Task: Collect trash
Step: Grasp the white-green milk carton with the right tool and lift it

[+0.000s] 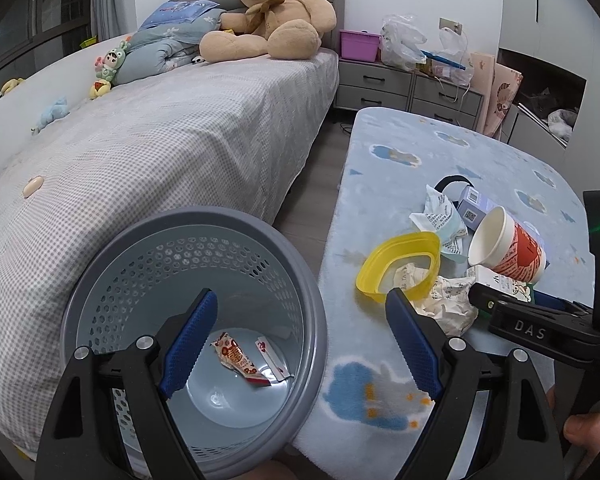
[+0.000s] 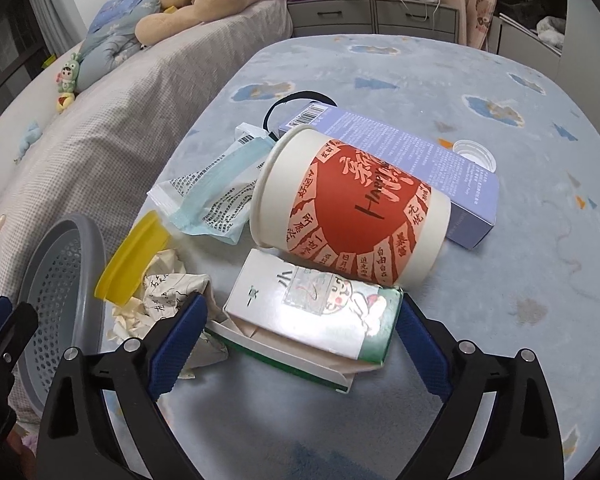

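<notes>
On the blue cloud-print table [image 2: 500, 300] lies a pile of trash. It holds a red and white paper cup [image 2: 348, 208] on its side, a white and green carton [image 2: 312, 304], a purple box [image 2: 420, 168], a mask wrapper [image 2: 216, 192], a yellow plastic ring [image 2: 132, 256] and crumpled paper [image 2: 168, 292]. My right gripper [image 2: 302, 300] is open and straddles the carton; its pads stand just clear of the carton's ends. My left gripper [image 1: 300, 296] is open over the rim of the grey perforated bin [image 1: 180, 240]. One finger is inside, one outside. Candy wrappers [image 1: 240, 360] lie in the bin.
A bed [image 1: 140, 152] with a grey checked cover stands left of the bin, with a teddy bear [image 1: 272, 12] and small toys on it. Grey drawers [image 1: 380, 80] line the back wall. A white bottle cap [image 2: 474, 154] and a black band [image 2: 300, 98] lie behind the pile.
</notes>
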